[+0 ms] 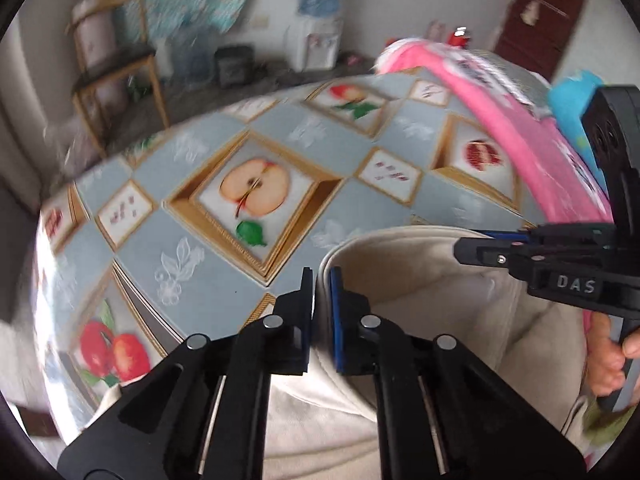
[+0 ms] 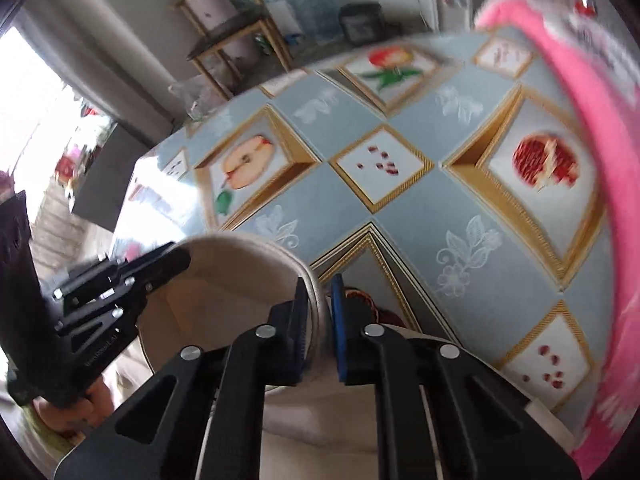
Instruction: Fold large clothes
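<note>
Garment [image 1: 420,320] lay at our 6 o'clock; left tongs [image 1: 322,292] and right tongs [image 2: 320,300] each pinched its hem, clamped nearly shut.

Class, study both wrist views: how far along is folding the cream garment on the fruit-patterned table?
Done: both claws are shut on the cream garment, left claw on one edge, right claw on the other. In hand: the pinched edge arches above the tablecloth. Left: no finished fold shows; the pink cloth lies untouched.

Left gripper [image 1: 322,280] and right gripper [image 2: 320,286] tilt down, jaws clamped.
</note>
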